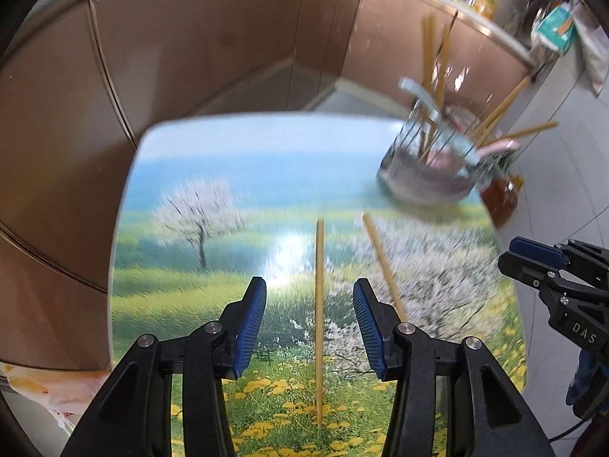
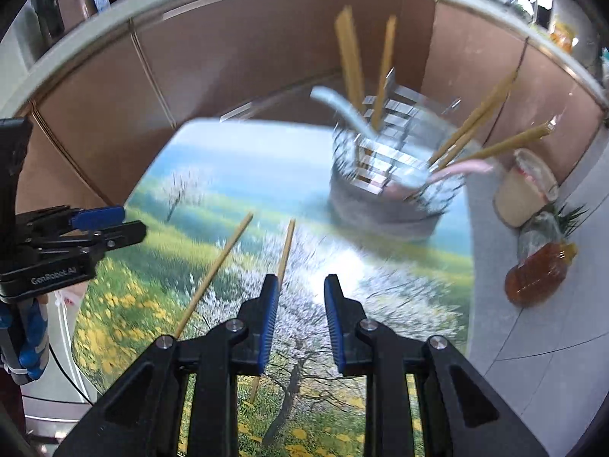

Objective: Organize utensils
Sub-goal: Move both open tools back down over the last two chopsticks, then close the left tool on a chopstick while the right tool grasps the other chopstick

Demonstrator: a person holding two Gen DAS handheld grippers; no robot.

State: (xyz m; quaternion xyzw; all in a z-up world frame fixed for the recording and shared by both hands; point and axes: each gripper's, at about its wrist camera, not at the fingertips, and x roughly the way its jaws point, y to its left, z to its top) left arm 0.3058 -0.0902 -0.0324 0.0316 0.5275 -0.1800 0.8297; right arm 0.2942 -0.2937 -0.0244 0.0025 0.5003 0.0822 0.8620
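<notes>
Two wooden chopsticks lie on the landscape-print table (image 1: 198, 175). One chopstick (image 1: 319, 304) lies between the open fingers of my left gripper (image 1: 309, 297); the other chopstick (image 1: 382, 262) lies just right of it. In the right wrist view my right gripper (image 2: 300, 297) is open and empty, with one chopstick (image 2: 283, 251) running under its left finger and the other chopstick (image 2: 217, 266) further left. A metal utensil holder (image 1: 426, 167) (image 2: 384, 194) at the table's far right holds several chopsticks, a pale blue spoon and a pink spoon.
Brown cabinet panels (image 1: 190, 49) wrap around behind and left of the table. A bottle of amber liquid (image 2: 536, 270) and a lidded tub (image 2: 525, 190) stand on the floor right of the table. Each gripper shows at the edge of the other's view.
</notes>
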